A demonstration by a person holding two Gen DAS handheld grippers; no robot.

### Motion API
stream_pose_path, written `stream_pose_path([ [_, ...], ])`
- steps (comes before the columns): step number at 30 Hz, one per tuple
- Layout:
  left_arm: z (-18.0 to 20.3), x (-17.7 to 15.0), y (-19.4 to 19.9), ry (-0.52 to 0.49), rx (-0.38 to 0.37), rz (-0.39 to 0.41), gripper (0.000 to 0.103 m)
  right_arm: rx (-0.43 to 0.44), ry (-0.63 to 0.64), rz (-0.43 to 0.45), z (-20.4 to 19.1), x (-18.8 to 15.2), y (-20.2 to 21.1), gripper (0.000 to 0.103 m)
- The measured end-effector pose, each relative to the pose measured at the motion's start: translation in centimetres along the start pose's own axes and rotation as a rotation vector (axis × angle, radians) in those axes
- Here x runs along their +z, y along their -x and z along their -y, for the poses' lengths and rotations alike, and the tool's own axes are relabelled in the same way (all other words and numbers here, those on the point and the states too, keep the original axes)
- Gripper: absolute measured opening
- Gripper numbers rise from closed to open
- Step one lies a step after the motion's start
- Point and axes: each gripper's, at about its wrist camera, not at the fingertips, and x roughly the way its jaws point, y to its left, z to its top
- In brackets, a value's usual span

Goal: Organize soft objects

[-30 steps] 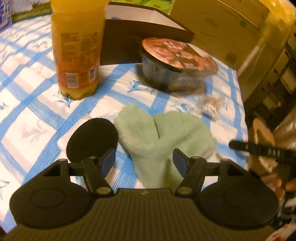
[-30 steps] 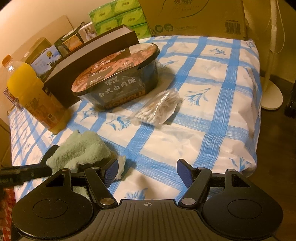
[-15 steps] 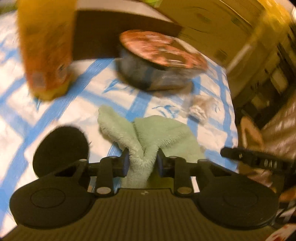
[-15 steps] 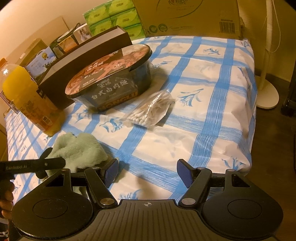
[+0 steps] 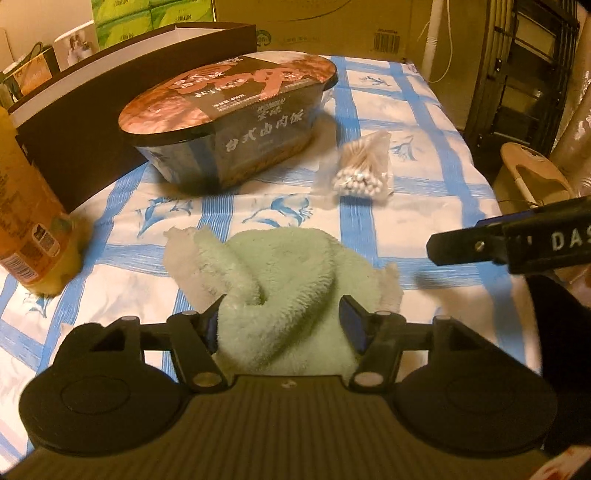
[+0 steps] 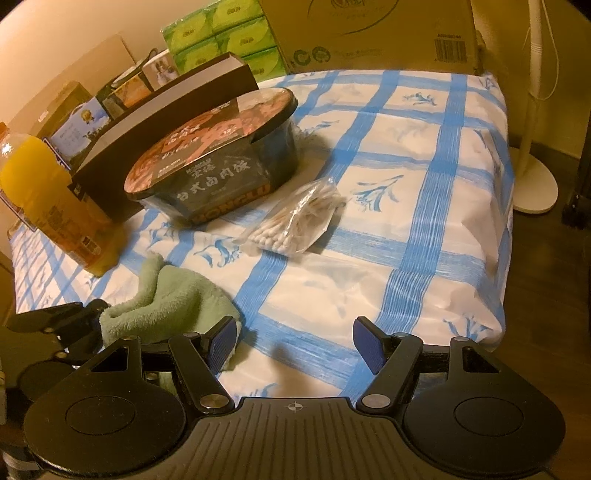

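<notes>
A pale green fluffy cloth (image 5: 284, 280) lies bunched on the blue-checked tablecloth (image 5: 417, 122). My left gripper (image 5: 282, 325) stands open, with its jaws on either side of the cloth's near end. The cloth also shows in the right wrist view (image 6: 166, 299), low at the left, with the left gripper (image 6: 55, 321) beside it. My right gripper (image 6: 293, 341) is open and empty, over the tablecloth (image 6: 406, 206) just right of the cloth. Part of the right gripper (image 5: 517, 240) shows at the right of the left wrist view.
A sealed food bowl (image 5: 232, 114), a bag of cotton swabs (image 5: 364, 170), an orange juice bottle (image 5: 26, 206) and a dark box (image 5: 110, 107) stand beyond the cloth. Tissue packs (image 6: 221, 40) and a cardboard box (image 6: 369, 33) are at the back. The table edge (image 6: 506, 221) drops off at the right.
My left gripper was shut on the cloth half a second ago and now stands open around it. The cloth has been dragged and bunched. The black round pad is out of view.
</notes>
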Motion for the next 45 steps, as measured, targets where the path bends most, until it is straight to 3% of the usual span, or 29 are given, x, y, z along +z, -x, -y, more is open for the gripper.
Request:
stream_pose_path([
  [5, -0.4, 0.2, 0.1, -0.03, -0.002, 0.034, 0.026, 0.007, 0.008, 0.012, 0.1, 0.5, -0.5, 0.07],
  [9, -1.7, 1.0, 0.5, 0.011, 0.0, 0.042, 0.021, 0.012, 0.026, 0.023, 0.0, 1.0, -1.1, 0.07],
  [14, -3.8, 2.7, 1.2, 0.038, 0.116, 0.084, 0.02, 0.02, 0.05, 0.058, -0.1, 2.3, -2.0, 0.07],
  [18, -5.8, 3.8, 0.6, 0.091, 0.161, 0.082, 0.02, 0.021, 0.038, 0.083, 0.0, 3.6, -3.0, 0.07],
  [29, -6.7, 4.0, -1.6, 0.161, 0.158, 0.041, 0.024, -0.032, -0.047, 0.095, -0.3, 6.2, -7.1, 0.069],
  [30, -6.8, 3.9, -1.7, 0.168, 0.157, 0.038, 0.025, -0.044, -0.04, 0.092, -0.5, 6.1, -7.5, 0.068],
  [31, -6.9, 3.8, -1.8, 0.175, 0.153, 0.036, 0.025, -0.054, -0.033, 0.088, -0.6, 6.1, -7.8, 0.058],
  [40, -7.2, 3.9, -3.1, 0.193, 0.143, 0.005, 0.044, -0.066, 0.092, 0.128, -1.8, 5.8, -8.1, 0.03],
  [45, -7.0, 4.1, -3.3, 0.183, 0.14, 0.0, 0.044, -0.045, 0.111, 0.129, -2.1, 5.9, -7.8, 0.026],
])
